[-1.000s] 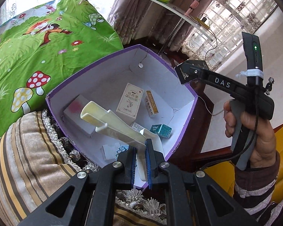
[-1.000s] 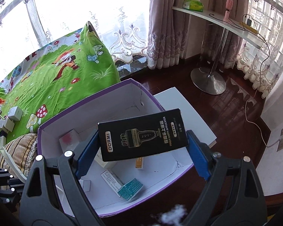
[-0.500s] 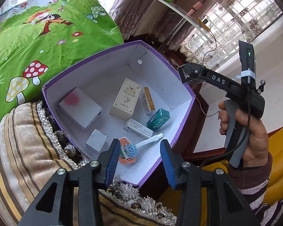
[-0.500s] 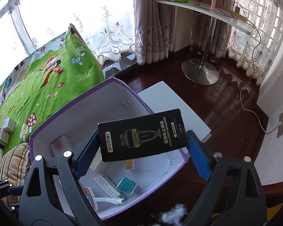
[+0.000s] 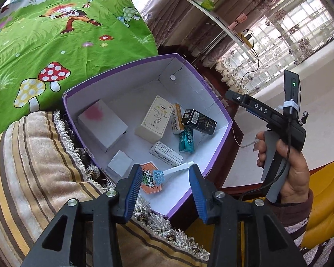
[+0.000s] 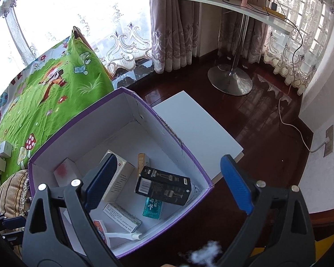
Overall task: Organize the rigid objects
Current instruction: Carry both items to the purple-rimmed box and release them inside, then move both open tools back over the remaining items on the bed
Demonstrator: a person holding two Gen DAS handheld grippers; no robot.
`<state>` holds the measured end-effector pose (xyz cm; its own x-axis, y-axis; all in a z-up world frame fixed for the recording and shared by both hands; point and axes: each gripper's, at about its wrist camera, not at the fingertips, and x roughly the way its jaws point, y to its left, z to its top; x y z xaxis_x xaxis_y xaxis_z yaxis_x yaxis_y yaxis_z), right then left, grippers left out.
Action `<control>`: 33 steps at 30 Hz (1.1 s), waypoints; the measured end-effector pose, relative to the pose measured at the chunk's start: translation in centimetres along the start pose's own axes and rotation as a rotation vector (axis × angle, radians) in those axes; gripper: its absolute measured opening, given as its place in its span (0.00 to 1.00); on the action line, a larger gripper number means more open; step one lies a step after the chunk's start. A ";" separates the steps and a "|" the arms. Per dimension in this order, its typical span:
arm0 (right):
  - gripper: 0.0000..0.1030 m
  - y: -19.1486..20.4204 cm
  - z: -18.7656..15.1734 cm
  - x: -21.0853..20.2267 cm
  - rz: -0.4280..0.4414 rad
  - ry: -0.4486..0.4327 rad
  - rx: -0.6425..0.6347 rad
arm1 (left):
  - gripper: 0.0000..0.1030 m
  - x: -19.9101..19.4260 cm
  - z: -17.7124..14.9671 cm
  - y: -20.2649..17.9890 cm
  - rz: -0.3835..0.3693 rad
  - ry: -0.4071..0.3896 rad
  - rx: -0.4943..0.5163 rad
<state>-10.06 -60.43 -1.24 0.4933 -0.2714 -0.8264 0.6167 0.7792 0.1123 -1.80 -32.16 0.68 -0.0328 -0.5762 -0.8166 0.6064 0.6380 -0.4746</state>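
A purple box with white inner walls (image 5: 133,75) (image 6: 95,133) stands between the bed and the floor. Inside lie several small cartons, a white stick with a blue head (image 5: 178,169) (image 6: 122,235) and a black box (image 5: 199,122) (image 6: 164,187), which leans on an orange carton and a teal one. My left gripper (image 5: 164,184) hovers open over the box's near corner, nothing between its pads. My right gripper (image 6: 168,164) hangs above the box with its jaws opening; the black box is below them, free of the pads. A hand (image 5: 294,169) holds that gripper's grip.
A green cartoon bedsheet (image 5: 55,33) (image 6: 55,84) lies behind the box, with small white boxes (image 6: 4,149) on it. A striped fringed cushion (image 5: 33,178) presses against the box's near side. A white board (image 6: 196,129) lies on the dark wooden floor; a table stand (image 6: 230,77) stands further back.
My left gripper has opened and let the long white piece drop into the box. My right gripper has released the black box, which now rests inside on other cartons.
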 end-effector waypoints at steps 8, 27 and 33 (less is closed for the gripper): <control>0.92 0.7 0.2 -0.5 0.007 -0.006 -0.011 | 0.44 -1.3 -0.2 1.3 -0.002 -0.032 -0.039; 0.92 11.0 -0.5 -3.1 0.164 -0.013 -0.205 | 0.44 -7.4 -1.7 8.4 0.014 -0.181 -0.221; 0.93 15.3 -1.2 -3.5 0.215 -0.001 -0.289 | 0.44 -10.6 -3.0 12.4 0.062 -0.256 -0.308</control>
<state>-3.07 -46.88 2.72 0.5937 -0.0849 -0.8002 0.3004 0.9459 0.1225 3.70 -16.61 2.43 0.2189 -0.6154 -0.7572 0.3336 0.7765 -0.5346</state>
